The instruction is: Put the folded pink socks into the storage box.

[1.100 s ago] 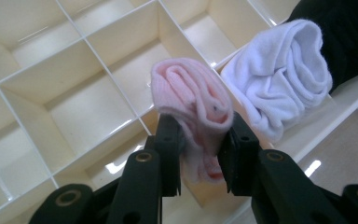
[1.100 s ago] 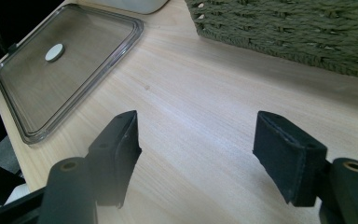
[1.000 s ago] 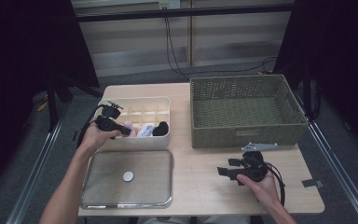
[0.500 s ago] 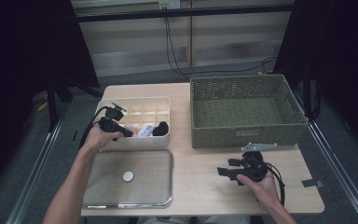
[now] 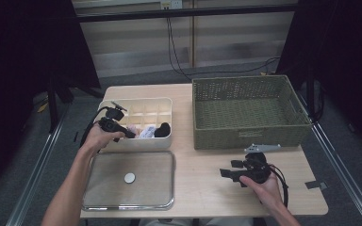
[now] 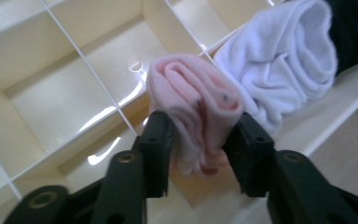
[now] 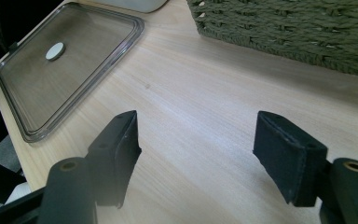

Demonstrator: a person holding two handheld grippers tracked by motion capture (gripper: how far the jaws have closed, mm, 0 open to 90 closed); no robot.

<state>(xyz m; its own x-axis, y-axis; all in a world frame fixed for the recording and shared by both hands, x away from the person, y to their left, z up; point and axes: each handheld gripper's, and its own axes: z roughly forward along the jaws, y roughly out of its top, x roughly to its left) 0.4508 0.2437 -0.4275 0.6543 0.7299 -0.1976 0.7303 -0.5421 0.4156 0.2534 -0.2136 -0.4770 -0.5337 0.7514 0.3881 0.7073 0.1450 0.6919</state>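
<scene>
I am working my left tool (image 6: 200,140) at the divided box (image 5: 166,141), where the pink rolled cloth (image 6: 198,107) is sitting in a front compartment beside the white roll (image 6: 284,60). Its jaws have just been opening and are flanking the pink roll, pads barely touching, so I am judging it released. I should be backing straight out without snagging the fabric. My right tool (image 7: 200,154) is resting wide apart and empty on the desk (image 7: 205,84).

Pink sock (image 6: 200,107): soft knit cloth, matt. Divider box (image 6: 51,93): glossy cream plastic. Basket (image 5: 250,110): rough woven wicker. Table (image 7: 205,107): smooth pale wood grain. Lid (image 5: 129,179): clear shiny plastic.
</scene>
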